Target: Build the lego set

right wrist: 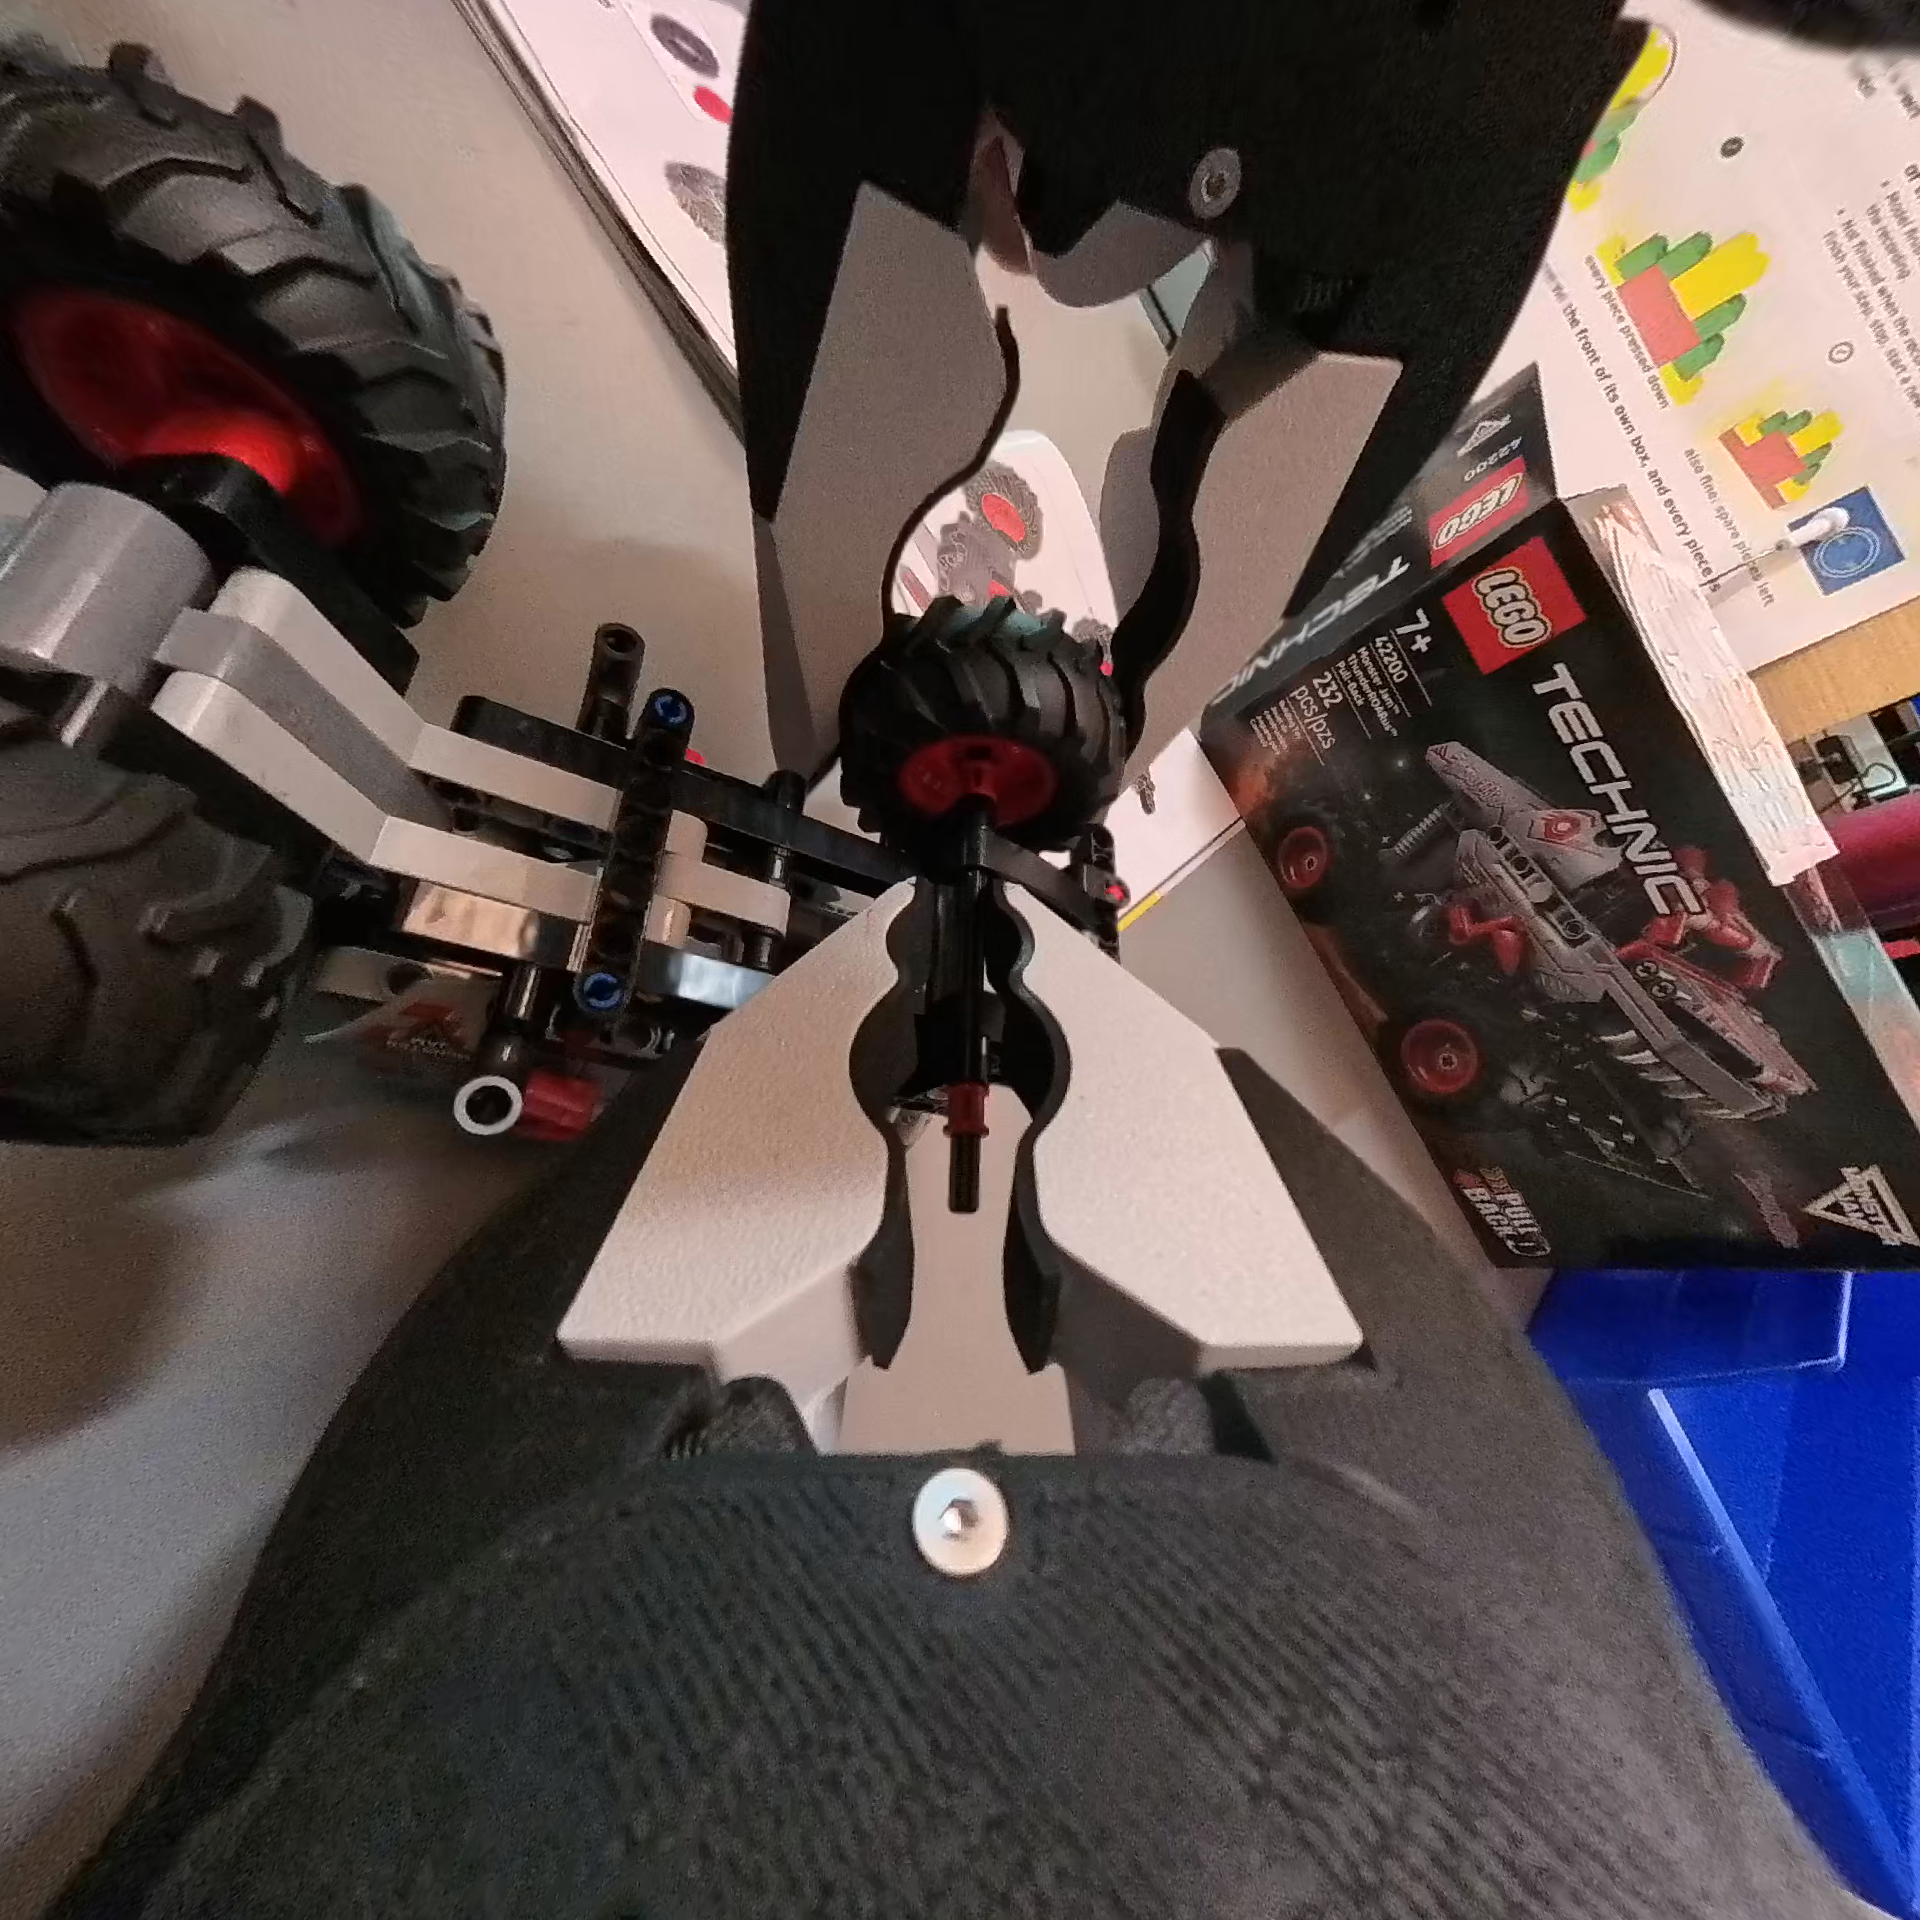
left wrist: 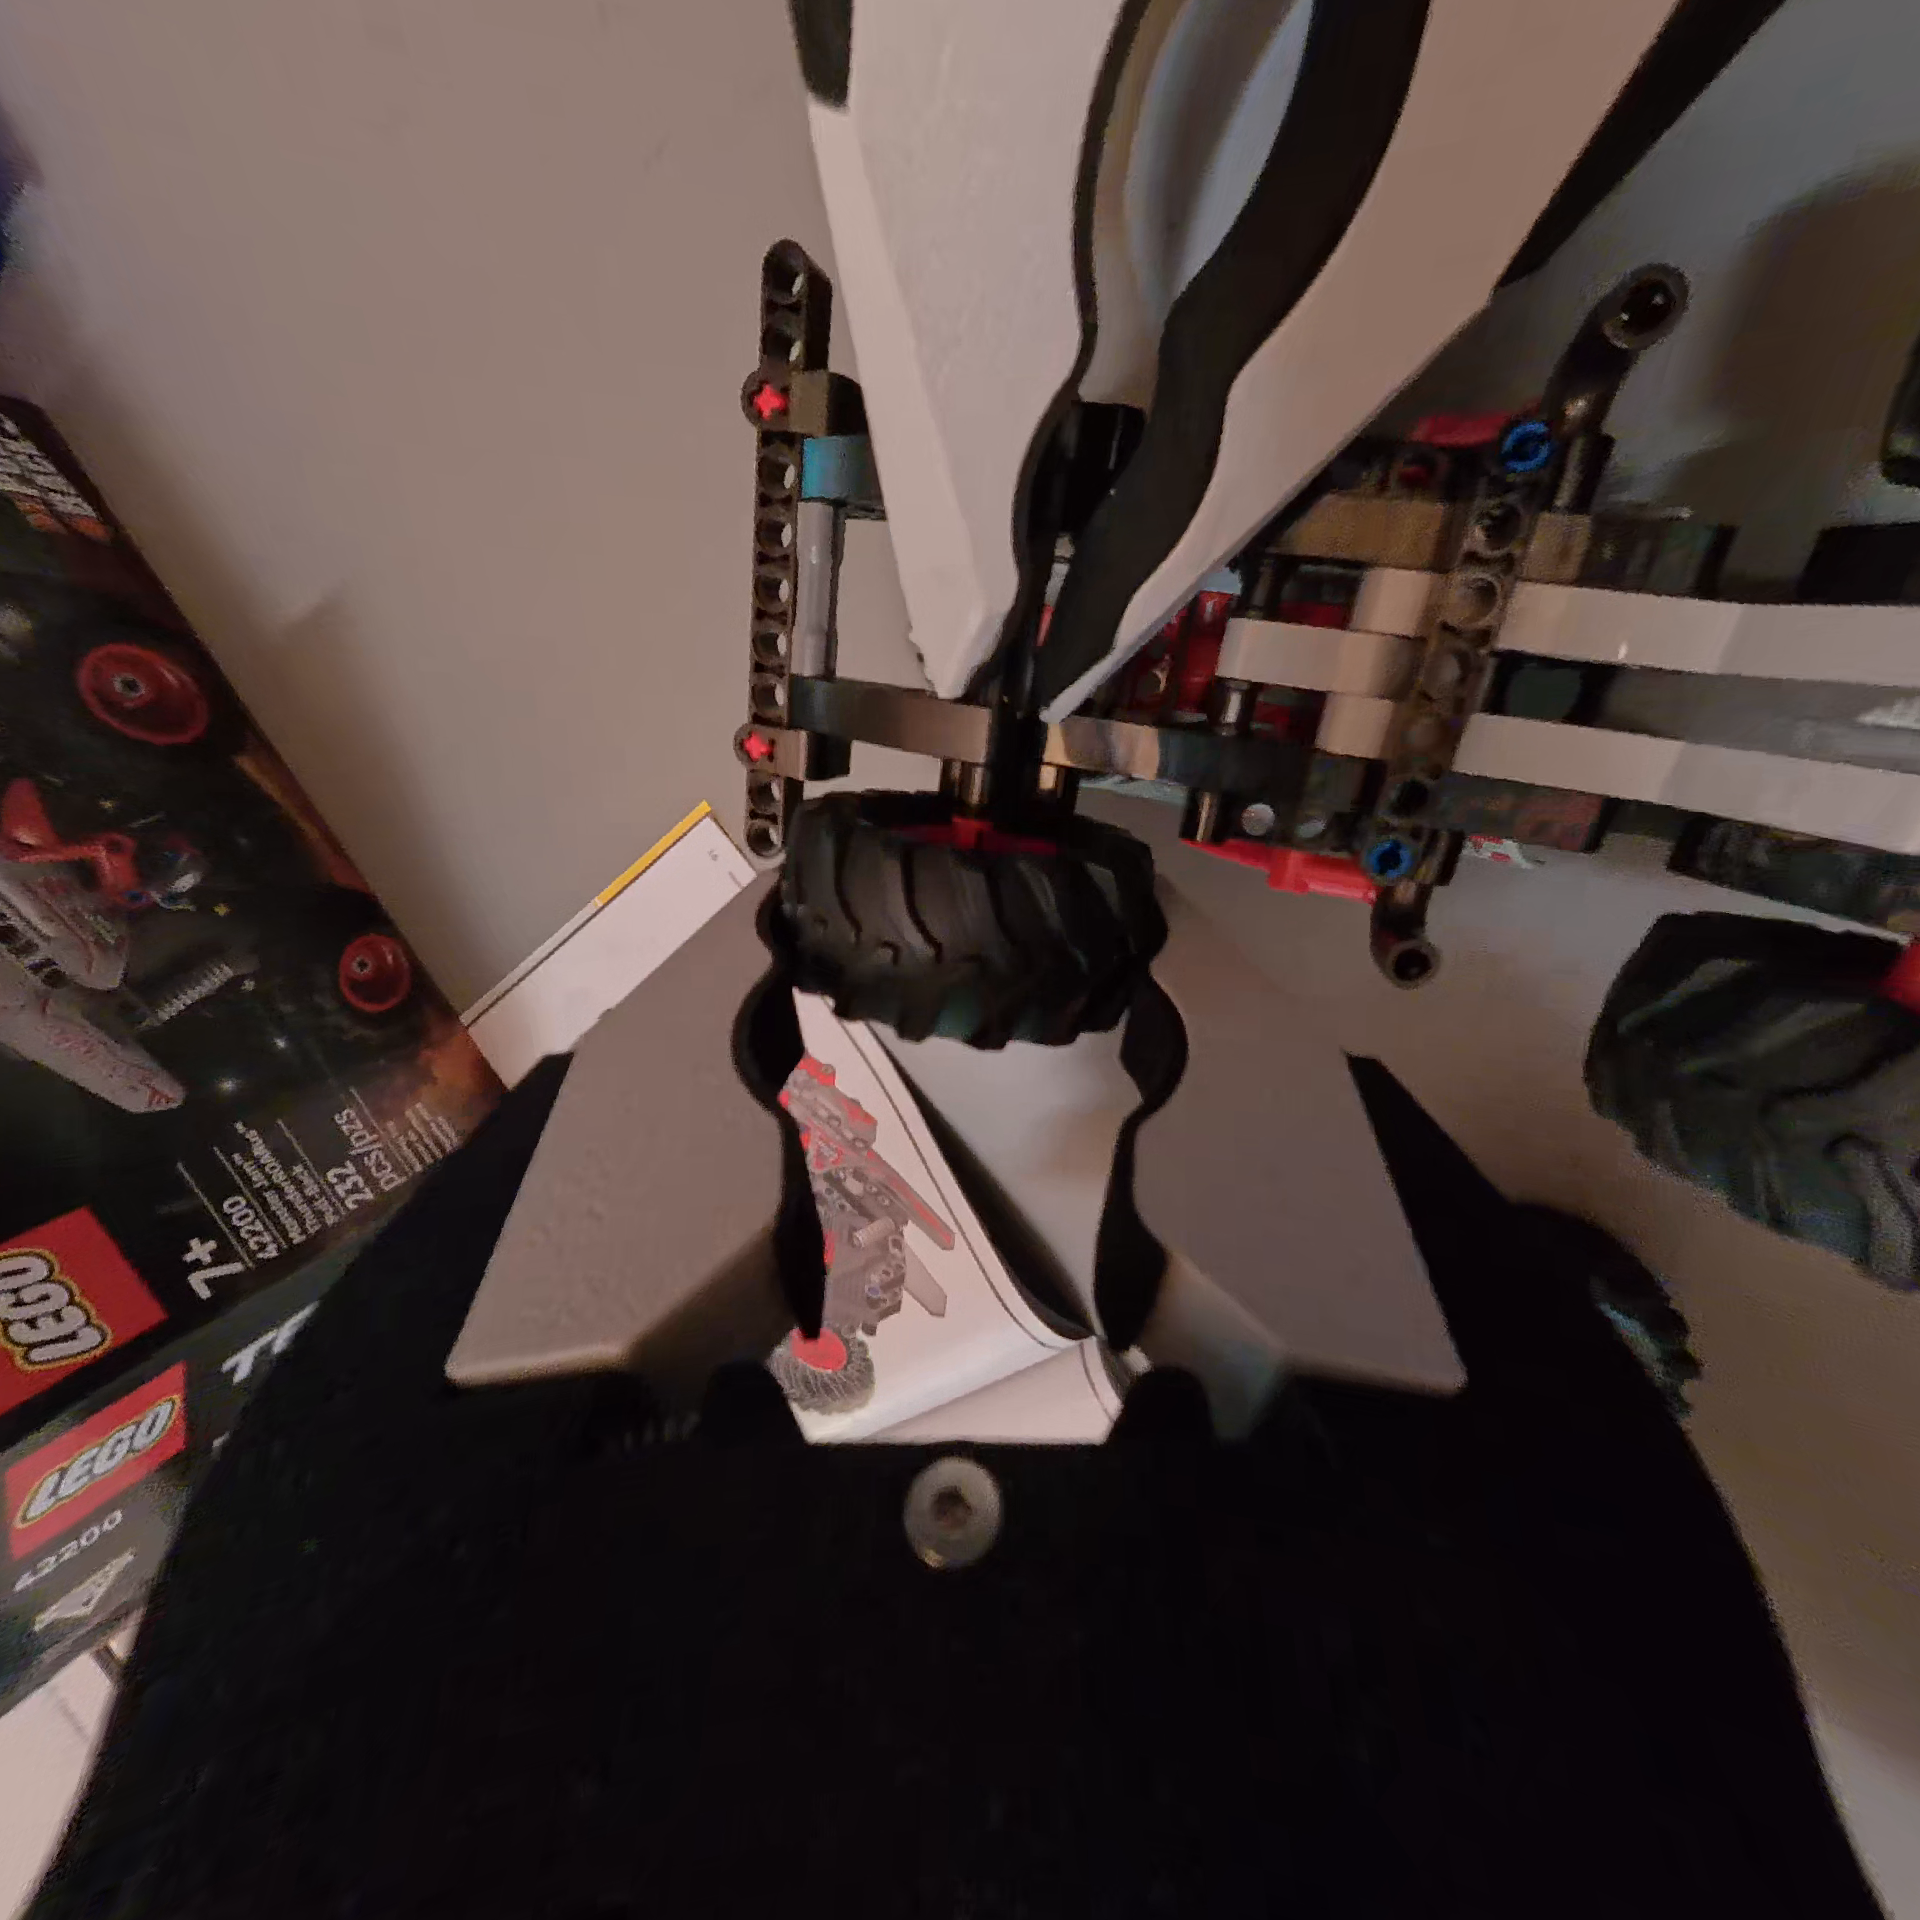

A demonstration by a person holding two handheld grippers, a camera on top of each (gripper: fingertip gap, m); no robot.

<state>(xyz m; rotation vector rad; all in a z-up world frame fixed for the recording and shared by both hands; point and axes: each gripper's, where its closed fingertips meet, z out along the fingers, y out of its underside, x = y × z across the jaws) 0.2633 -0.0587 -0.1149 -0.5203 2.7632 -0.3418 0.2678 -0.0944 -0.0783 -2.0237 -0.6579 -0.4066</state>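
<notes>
The partly built grey, black and red truck chassis [left wrist: 1403, 644] [right wrist: 582, 852] is held up between my two grippers. My left gripper [left wrist: 961, 956] is shut on a small black tyre with a red hub [left wrist: 966, 914] [right wrist: 982, 717], which sits on the end of a black axle [right wrist: 966, 997]. My right gripper [right wrist: 966, 914] is shut on that axle just behind the wheel. In the left wrist view it comes in from above [left wrist: 1029, 707]. A black holed beam [left wrist: 779, 540] with red pins stands upright at the chassis end. Large black tyres with red hubs [right wrist: 208, 364] [left wrist: 1766, 1091] are on the other end.
The set's box [left wrist: 156, 935] [right wrist: 1558, 883] stands close beside the grippers. The open instruction booklet [left wrist: 883, 1195] [right wrist: 623, 104] lies under the left gripper. A blue bin [right wrist: 1714, 1507] is at the lower right. A printed sheet with brick pictures [right wrist: 1714, 312] lies behind the box.
</notes>
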